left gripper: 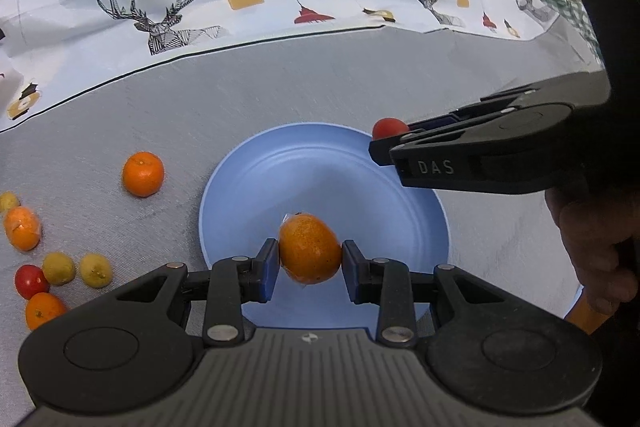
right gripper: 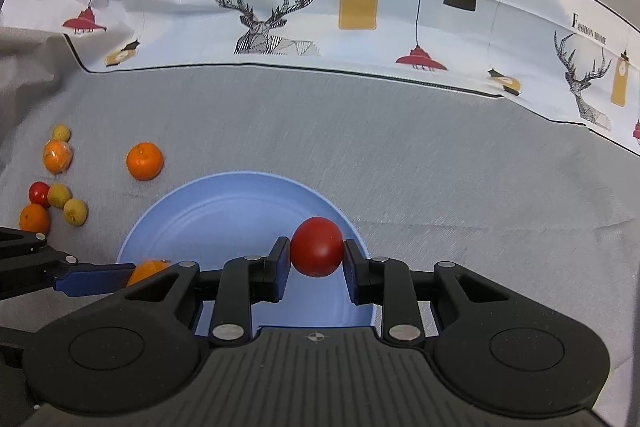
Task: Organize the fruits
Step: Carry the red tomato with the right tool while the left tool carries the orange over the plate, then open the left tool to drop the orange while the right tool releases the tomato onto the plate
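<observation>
Fruits are split between the two grippers and a loose group on the grey surface (left gripper: 280,87).

Left wrist view: the left gripper (left gripper: 310,261) is clamped on a wrapped orange fruit (left gripper: 310,253), held directly between the blue pads above the near part of the blue plate (left gripper: 248,195). Its long axis runs diagonally, upper left to lower right, with the crimped wrapper tip pointing up-left. The right gripper (left gripper: 386,143) enters from the right over the plate's far rim, closed on a red tomato (left gripper: 389,128) (only the tip of the fruit protrudes). A mandarin (left gripper: 143,174) lies left of the plate; further left sits a cluster of small orange, yellow and red fruits (left gripper: 60,267).

Right wrist view: the right gripper (right gripper: 316,255) grips the red tomato (right gripper: 317,247) between its pads, above the plate's (right gripper: 208,211) right half. The tomato is near-round, its slightly longer axis roughly vertical. The mandarin (right gripper: 145,161) sits beyond the plate's left rim.
</observation>
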A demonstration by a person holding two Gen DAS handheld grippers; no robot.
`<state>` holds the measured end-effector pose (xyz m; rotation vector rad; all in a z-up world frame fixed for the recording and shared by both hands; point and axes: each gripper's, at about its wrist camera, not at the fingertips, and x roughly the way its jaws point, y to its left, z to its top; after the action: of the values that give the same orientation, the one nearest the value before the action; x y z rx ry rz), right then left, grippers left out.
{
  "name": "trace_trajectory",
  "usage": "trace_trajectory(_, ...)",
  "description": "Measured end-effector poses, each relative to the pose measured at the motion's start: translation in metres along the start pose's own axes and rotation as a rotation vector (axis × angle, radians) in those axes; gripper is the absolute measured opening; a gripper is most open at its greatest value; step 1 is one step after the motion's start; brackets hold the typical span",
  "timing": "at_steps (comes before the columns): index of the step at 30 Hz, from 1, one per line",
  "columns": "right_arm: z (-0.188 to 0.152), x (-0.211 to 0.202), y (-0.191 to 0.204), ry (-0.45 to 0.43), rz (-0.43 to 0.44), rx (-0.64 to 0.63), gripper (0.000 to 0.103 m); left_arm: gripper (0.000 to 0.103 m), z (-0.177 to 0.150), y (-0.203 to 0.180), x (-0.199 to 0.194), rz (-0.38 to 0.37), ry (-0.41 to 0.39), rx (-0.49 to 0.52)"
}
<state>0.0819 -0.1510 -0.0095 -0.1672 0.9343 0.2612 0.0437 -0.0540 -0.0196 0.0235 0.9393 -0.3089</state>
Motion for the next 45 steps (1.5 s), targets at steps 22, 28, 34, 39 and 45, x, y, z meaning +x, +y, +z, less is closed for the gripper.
trace_trajectory(22,0.0004,0.0038,0.0030,0.026,0.006,-0.014,0.029,0.037,-0.0031,-0.0061,0.0053,0.018,0.027,0.028)
trace_trajectory(28,0.0004,0.0049,0.0038,0.033,0.008,-0.024,0.030,0.037,-0.0032,-0.0066,0.0057,0.018,0.028,0.030)
trace_trajectory(34,0.0004,0.0066,0.0060,0.047,-0.003,-0.030,0.038,0.043,-0.0032,-0.0046,0.0055,0.014,0.025,0.020)
trace_trajectory(39,0.0010,0.0066,0.0056,0.044,-0.013,-0.023,0.047,0.043,-0.0031,-0.0032,0.0037,0.021,0.015,0.011)
trace_trajectory(45,0.0012,0.0061,0.0051,0.041,-0.016,-0.021,0.047,0.043,-0.0040,-0.0039,0.0019,0.023,0.012,0.010)
